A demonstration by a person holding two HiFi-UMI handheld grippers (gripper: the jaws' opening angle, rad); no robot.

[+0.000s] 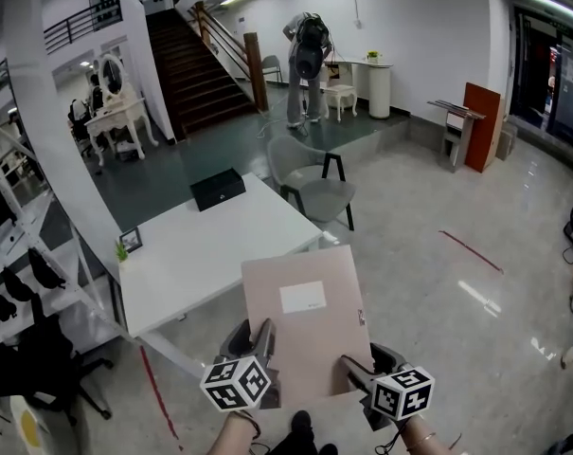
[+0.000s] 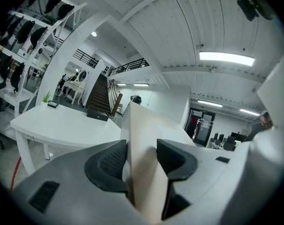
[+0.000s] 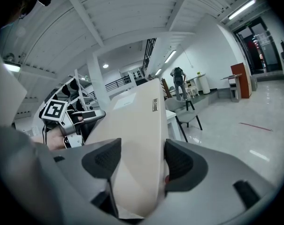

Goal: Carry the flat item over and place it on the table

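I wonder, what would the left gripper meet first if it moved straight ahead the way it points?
Probably the white table: the left gripper, shut on the beige folder, points toward its near edge, and the folder's far end would likely arrive first. Depth is unclear.

At eleven o'clock the white table's (image 1: pixel 203 256) near half lies bare. A black box (image 1: pixel 217 189) occupies its far edge, a small frame (image 1: pixel 131 241) its left corner; a grey chair (image 1: pixel 316 190) stands at twelve o'clock.

Matt beige card folder (image 1: pixel 310 339), white paper label (image 1: pixel 303 297), smooth white table (image 1: pixel 210 245), glossy polished floor (image 1: pixel 438 282), left gripper (image 2: pixel 141 157) with ribbed dark pads (image 2: pixel 114 162), matt grey plastic shell.
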